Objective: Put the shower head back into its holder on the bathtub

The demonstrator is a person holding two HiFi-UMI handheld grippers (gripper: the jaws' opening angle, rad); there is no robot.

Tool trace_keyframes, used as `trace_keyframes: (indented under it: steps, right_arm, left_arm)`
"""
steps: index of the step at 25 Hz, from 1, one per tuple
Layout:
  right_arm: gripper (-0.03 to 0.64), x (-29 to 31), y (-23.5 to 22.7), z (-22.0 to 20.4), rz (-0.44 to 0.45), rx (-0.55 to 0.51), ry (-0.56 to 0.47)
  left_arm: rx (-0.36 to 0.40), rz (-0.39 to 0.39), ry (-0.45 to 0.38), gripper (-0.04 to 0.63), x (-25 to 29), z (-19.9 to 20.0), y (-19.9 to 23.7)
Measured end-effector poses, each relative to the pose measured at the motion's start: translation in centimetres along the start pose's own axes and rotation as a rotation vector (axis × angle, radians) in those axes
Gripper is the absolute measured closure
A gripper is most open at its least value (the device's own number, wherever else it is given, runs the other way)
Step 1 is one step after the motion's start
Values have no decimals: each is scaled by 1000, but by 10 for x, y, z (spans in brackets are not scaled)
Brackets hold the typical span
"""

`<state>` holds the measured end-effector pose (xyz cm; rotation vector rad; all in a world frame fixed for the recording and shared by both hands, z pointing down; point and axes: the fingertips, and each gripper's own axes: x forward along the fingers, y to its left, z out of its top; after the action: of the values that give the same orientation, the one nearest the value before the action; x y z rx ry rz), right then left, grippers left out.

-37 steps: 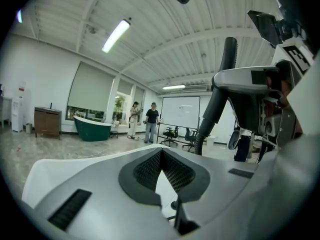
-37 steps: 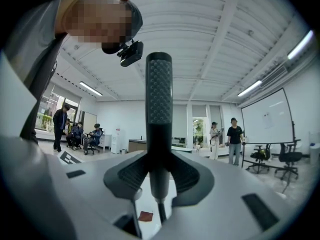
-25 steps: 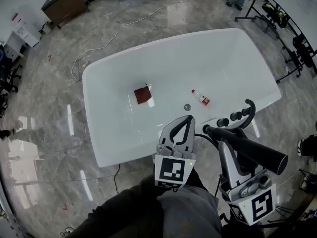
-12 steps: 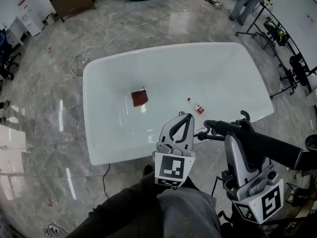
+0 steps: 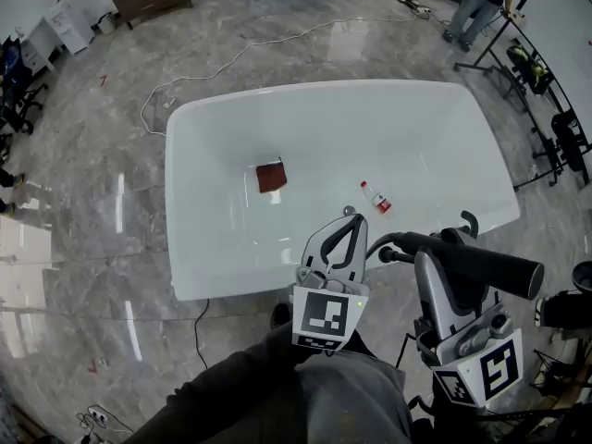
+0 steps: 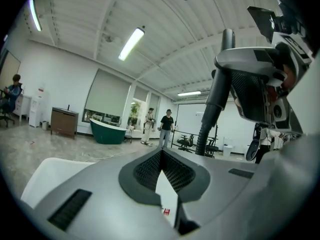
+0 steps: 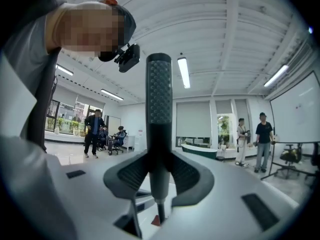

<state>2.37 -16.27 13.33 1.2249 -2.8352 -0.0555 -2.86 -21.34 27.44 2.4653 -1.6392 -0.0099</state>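
— Where is the shower head?
— The right gripper (image 5: 435, 263) holds it. Its jaws are pressed on the dark handle of the shower head (image 5: 486, 268), which lies level just outside the near rim of the bathtub (image 5: 199, 202), close to the dark fittings (image 5: 468, 224) at the right corner of this rim.
— And the other one?
— The left gripper (image 5: 345, 222) has its jaws together with nothing between them. It hangs over the same near rim.
— What is inside the bathtub?
— A red-brown square piece (image 5: 271, 175) near the middle of the bottom, and a small bottle (image 5: 375, 197) more toward the right end.
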Motion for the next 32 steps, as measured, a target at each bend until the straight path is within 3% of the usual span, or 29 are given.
trace_keyframes:
  steps: [6, 11, 21, 32]
  right_arm:
    - [476, 3, -7, -51, -23, 37, 86]
    - [476, 2, -17, -79, -52, 70, 106]
    - [476, -10, -33, -129, -105, 124, 135]
    - [476, -8, -35, -185, -128, 126, 168]
  left_arm:
    - [-2, -15, 45, 592, 3, -14, 1]
    - [-23, -34, 51, 592, 16, -15, -2]
    - [10, -71, 97, 592, 31, -40, -12]
    - [21, -100, 116, 592, 45, -73, -15]
